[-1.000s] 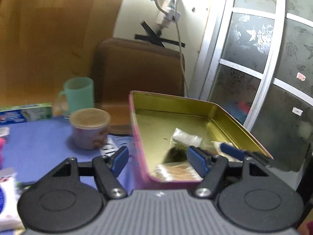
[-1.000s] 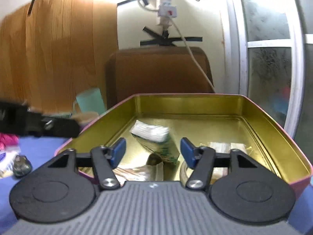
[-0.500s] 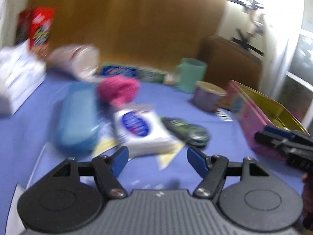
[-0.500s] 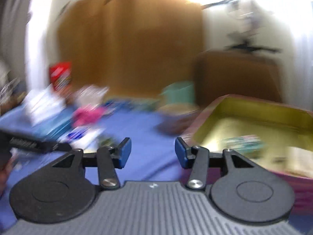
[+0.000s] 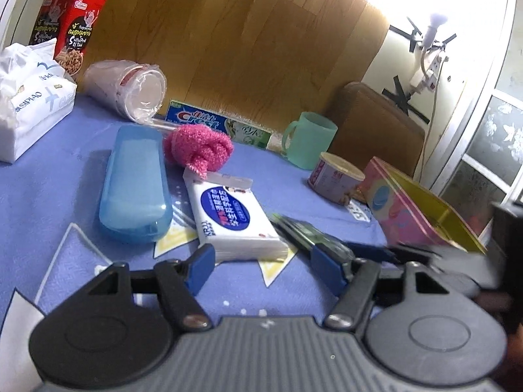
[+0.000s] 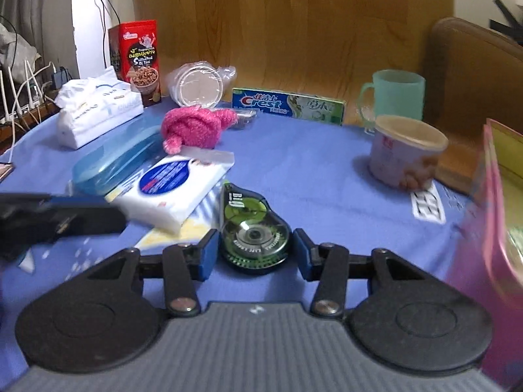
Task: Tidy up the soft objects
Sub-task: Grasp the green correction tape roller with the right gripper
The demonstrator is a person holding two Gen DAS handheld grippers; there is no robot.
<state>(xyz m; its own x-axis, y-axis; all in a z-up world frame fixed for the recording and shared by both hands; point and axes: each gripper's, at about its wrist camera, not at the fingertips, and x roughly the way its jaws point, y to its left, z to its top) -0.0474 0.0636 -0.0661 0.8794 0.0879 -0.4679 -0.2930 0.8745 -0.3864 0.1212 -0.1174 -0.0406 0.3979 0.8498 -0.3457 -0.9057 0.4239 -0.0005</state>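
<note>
The white tissue pack (image 5: 233,219) lies flat on the blue-clothed desk (image 5: 49,196) at centre frame in the left wrist view. It is a soft plastic-wrapped block with a round blue label on top and a flat sealed flap at its far end. Its near corner sits just ahead of the left tongs (image 5: 263,269), whose blue pads stand roughly half open with nothing between them; no contact with the pack is visible.

The pink knitted bundle (image 5: 199,148), loosely balled and fuzzy, rests just beyond the pack's far end, touching its flap. A blue oblong case (image 5: 135,186) lies to the left of the pack, close beside it. A large white tissue bag (image 5: 29,98) sits at the left edge.

In the right wrist view the right tongs (image 6: 253,254) have just been closing and stand part open. A green correction-tape dispenser (image 6: 253,228) lies on the desk between the pads, in the lower centre; the pads do not press on it. The tissue pack lies to its upper left, its edge just beside the dispenser.

The pink tin (image 5: 412,212), gold inside, stands at the right of the left wrist view, well apart from the pack.
</note>
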